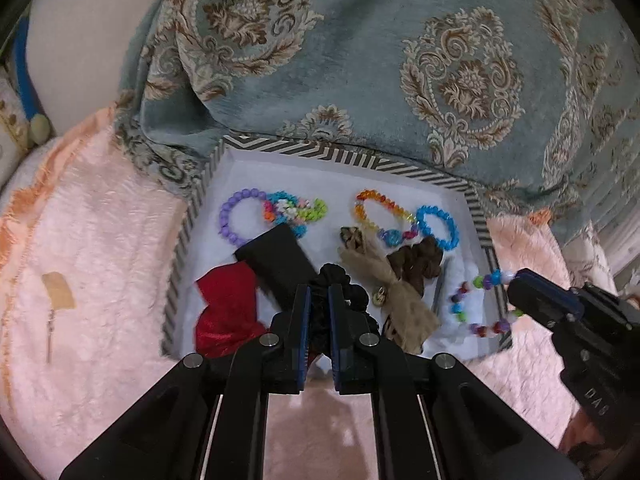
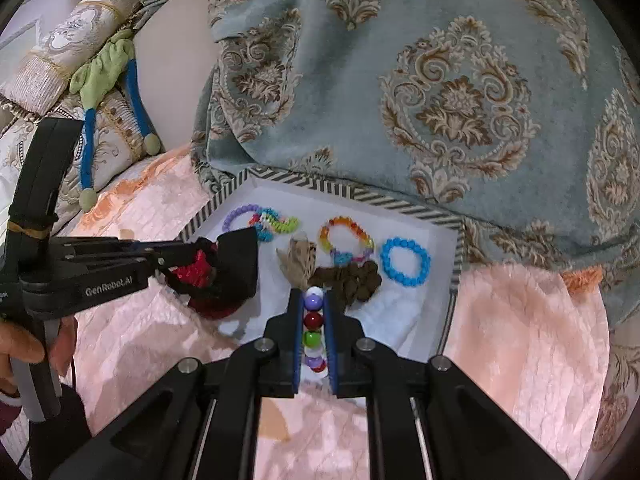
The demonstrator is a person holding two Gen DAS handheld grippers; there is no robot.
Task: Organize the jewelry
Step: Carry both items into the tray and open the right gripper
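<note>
Multicoloured round-bead bracelet (image 2: 314, 330) sits pinched in the right gripper (image 2: 313, 312) above the near right edge of the white striped-rim tray (image 1: 320, 148). Left gripper (image 1: 319, 300) is closed on a black fabric scrunchie (image 1: 340, 280) near the tray's front edge.

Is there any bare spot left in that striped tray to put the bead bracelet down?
Yes: white lining between the purple bracelet and the orange bracelet, and the near-right corner below the blue bracelet. The middle, around the brown scrunchie, is crowded.

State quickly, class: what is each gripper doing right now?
Left gripper: closed on the black scrunchie.
Right gripper: closed on the multicolored bead bracelet.
</note>
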